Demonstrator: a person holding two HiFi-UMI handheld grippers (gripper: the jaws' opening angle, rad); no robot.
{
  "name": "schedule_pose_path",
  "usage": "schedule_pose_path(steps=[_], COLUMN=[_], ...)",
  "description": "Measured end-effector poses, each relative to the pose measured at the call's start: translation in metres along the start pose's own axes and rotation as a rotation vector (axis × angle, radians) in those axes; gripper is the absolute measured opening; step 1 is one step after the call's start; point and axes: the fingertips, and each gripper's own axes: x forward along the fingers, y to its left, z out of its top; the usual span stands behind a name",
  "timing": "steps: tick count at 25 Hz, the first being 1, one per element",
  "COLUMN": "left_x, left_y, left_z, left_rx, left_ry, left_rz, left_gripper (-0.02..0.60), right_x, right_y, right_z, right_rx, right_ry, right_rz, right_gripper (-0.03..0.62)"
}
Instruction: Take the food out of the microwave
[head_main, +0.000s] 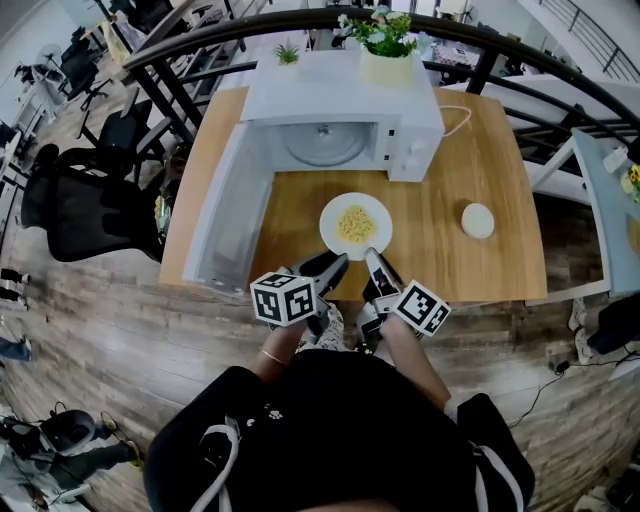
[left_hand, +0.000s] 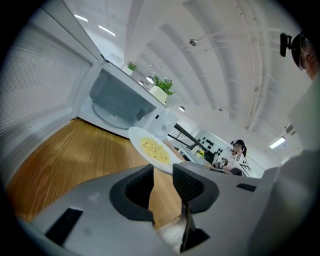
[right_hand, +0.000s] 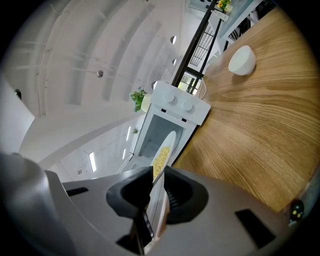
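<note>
A white plate (head_main: 355, 225) of yellow food sits low over the wooden table (head_main: 490, 160), in front of the white microwave (head_main: 415, 110). The microwave door (head_main: 225, 215) hangs wide open at the left, and only the glass turntable (head_main: 325, 142) shows inside. My right gripper (head_main: 375, 262) is shut on the plate's near rim; the plate (right_hand: 162, 152) runs edge-on between its pads. My left gripper (head_main: 330, 266) is at the near-left rim with its jaws apart. In the left gripper view, wood shows through the gap, and the plate (left_hand: 152, 149) ends just at the left gripper's (left_hand: 163, 176) tips.
A small white bowl-like thing (head_main: 478, 220) lies on the table to the right. A potted plant (head_main: 385, 50) stands on the microwave. A black office chair (head_main: 80, 205) is left of the table, and a dark railing (head_main: 200, 45) curves behind it.
</note>
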Motion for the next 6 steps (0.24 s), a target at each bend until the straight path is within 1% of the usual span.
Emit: schedule_pose_path(steps=[6], left_x=[0.0018], left_y=[-0.0015], left_z=[-0.002], left_rx=[-0.001], left_ry=[0.002], left_rz=[-0.001], left_gripper=[0.12], right_x=[-0.002], right_y=[-0.0018], right_z=[0.0014], right_rx=[0.002], right_ry=[0.0], right_rz=[0.001], right_gripper=[0.072])
